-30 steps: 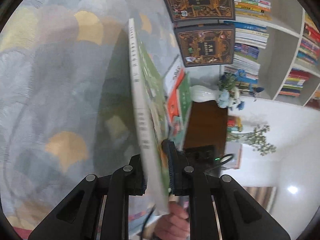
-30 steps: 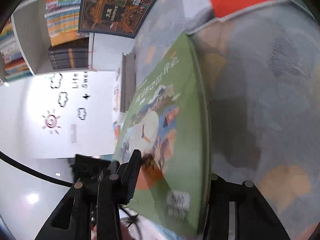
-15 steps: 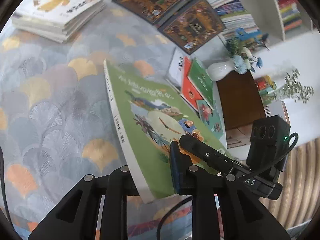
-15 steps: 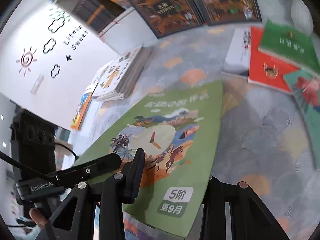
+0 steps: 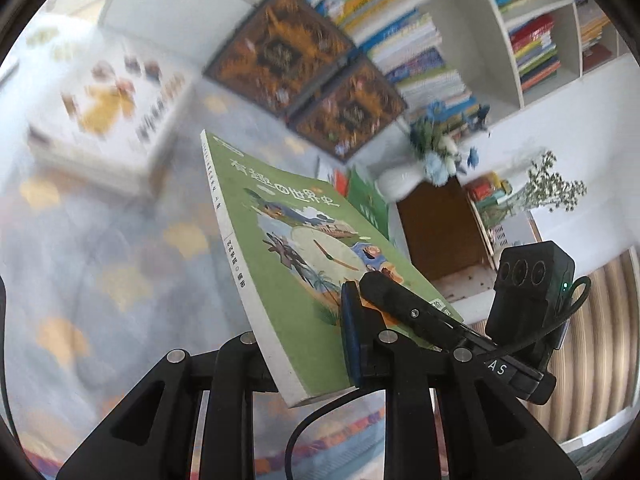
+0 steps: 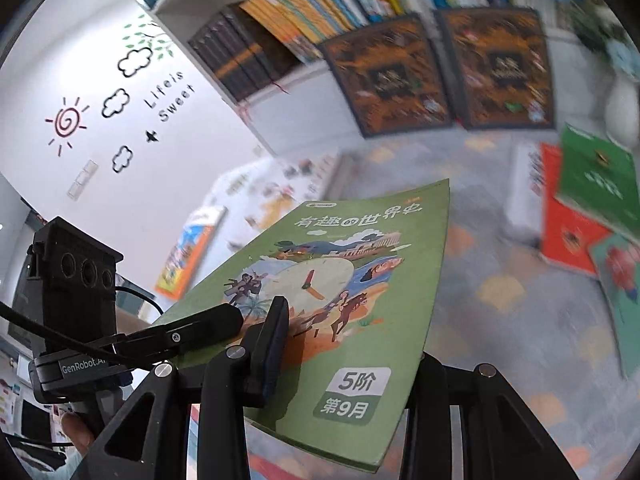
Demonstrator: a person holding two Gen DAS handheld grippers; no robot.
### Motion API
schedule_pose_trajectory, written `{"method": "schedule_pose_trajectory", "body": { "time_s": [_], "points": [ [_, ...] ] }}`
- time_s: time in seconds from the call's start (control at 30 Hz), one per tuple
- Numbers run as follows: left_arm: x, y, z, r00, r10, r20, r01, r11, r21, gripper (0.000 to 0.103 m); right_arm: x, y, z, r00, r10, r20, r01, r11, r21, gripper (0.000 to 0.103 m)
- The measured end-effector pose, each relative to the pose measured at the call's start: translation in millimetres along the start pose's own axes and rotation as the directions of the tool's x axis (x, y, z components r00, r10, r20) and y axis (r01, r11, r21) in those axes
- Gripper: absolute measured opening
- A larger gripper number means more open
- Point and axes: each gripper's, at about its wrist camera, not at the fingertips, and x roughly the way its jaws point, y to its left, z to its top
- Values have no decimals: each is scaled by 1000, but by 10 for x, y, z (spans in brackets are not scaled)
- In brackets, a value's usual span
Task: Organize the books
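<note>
A green paperback book [image 5: 288, 224] with a clock picture on its cover hangs tilted above the patterned carpet [image 5: 100, 240]. My left gripper [image 5: 298, 332] is shut on the near corner by the spine, one pad on the cover and the other finger under the book. My right gripper [image 6: 352, 336] is shut on the same green book [image 6: 360, 280] at its bottom edge. Each wrist view also shows the other gripper's finger lying on the cover. A hand [image 6: 78, 428] shows at the lower left of the right wrist view.
A stack of picture books [image 5: 104, 120] lies on the carpet at left. Two dark ornate books [image 5: 280, 48] lean against the white bookshelf [image 5: 472, 52]. Red and green books [image 6: 572, 232] lie at right. A vase of flowers [image 5: 436, 156] stands beside a brown cabinet [image 5: 440, 228].
Both grippers have risen with the green book. The book has rolled from standing on edge to cover-up and tilted. The bookshelf now fills the top of both views.
</note>
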Motion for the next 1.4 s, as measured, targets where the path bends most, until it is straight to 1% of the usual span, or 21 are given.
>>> {"method": "schedule_pose_trajectory", "body": {
  "time_s": [0.07, 0.17, 0.23, 0.3, 0.37, 0.5, 0.63, 0.73, 0.8, 0.9, 1.0, 1.17, 1.23, 1.37, 1.4],
  "points": [
    [-153, 129, 186, 1000, 11, 23, -12, 1000, 18, 20, 143, 185, 144, 1000, 11, 18, -10, 1000, -14, 36],
    [-318, 385, 508, 999, 24, 44, -25, 1000, 18, 20, 493, 490, 393, 999, 10, 39, -9, 999, -32, 37],
    [-362, 585, 708, 998, 45, 47, -45, 999, 4, 20, 714, 596, 520, 999, 4, 35, -3, 1000, -27, 37],
    [-379, 809, 874, 996, 74, 53, -74, 997, -12, 20, 1035, 708, 656, 1000, -5, 20, 5, 1000, -19, 38],
    [-365, 1043, 1026, 995, 94, 47, -92, 995, -33, 20, 1262, 767, 731, 1000, -18, 5, 18, 1000, -10, 38],
    [-308, 1369, 1223, 995, 89, 32, -87, 994, -67, 20, 1644, 837, 842, 999, -39, -27, 40, 999, 27, 39],
    [-185, 1611, 1387, 998, 67, 9, -65, 994, -90, 20, 1860, 840, 921, 996, -76, -42, 78, 995, 56, 39],
    [-119, 1698, 1483, 999, 46, 0, -46, 994, -97, 20, 1941, 810, 984, 995, -95, -38, 98, 992, 84, 41],
    [-86, 1759, 1557, 999, 46, -3, -46, 994, -103, 20, 2012, 790, 1035, 994, -104, -42, 108, 988, 107, 43],
    [-53, 1833, 1627, 999, 51, -6, -52, 992, -113, 21, 2114, 788, 1089, 993, -102, -53, 108, 986, 128, 43],
    [-28, 1957, 1659, 998, 60, -18, -61, 988, -143, 26, 2193, 795, 1104, 993, -99, -66, 107, 985, 137, 43],
    [-26, 2135, 1589, 997, 69, -39, -75, 979, -190, 28, 2301, 755, 1046, 990, -106, -97, 121, 980, 161, 44],
    [-70, 2209, 1538, 995, 90, -36, -96, 974, -207, 28, 2340, 710, 1029, 988, -107, -115, 126, 976, 176, 45],
    [-251, 2359, 1413, 985, 171, -20, -171, 959, -227, 28, 2470, 643, 992, 977, -118, -178, 151, 971, 185, 45],
    [-310, 2375, 1380, 981, 194, -14, -192, 955, -225, 28, 2517, 621, 957, 974, -111, -200, 149, 971, 186, 48]
  ]
}}
